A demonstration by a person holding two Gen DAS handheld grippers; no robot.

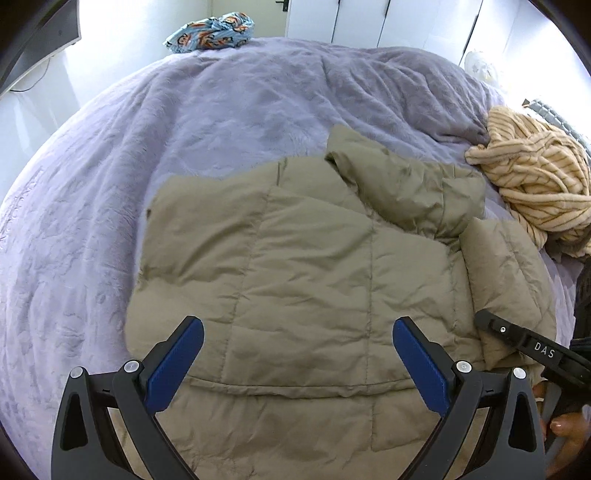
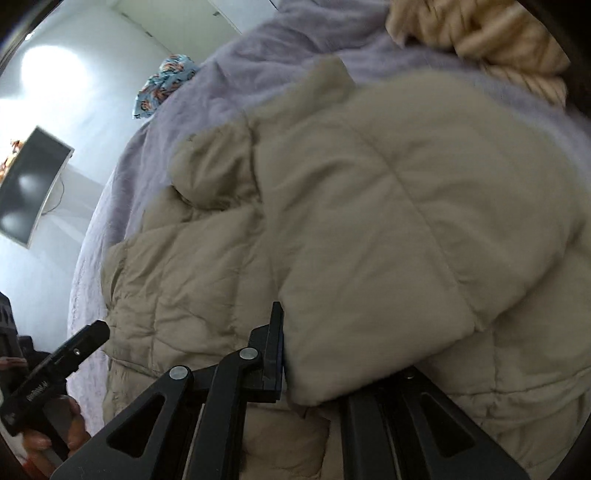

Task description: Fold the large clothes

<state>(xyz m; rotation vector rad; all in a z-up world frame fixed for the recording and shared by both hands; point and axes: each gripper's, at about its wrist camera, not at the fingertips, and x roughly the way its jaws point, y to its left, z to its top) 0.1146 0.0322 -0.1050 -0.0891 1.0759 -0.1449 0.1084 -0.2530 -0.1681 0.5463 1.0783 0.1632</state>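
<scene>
An olive quilted puffer jacket lies spread on the lavender bed cover. My left gripper is open and empty, its blue pads hovering over the jacket's lower part. My right gripper is shut on a jacket sleeve and holds it lifted over the jacket body; only the left finger shows, the other is hidden by the sleeve. The right gripper also shows at the right edge of the left wrist view, next to the sleeve.
A crumpled beige striped garment lies at the bed's right side. A blue patterned garment sits at the far edge. White wardrobe doors stand behind the bed. A monitor is on the left wall.
</scene>
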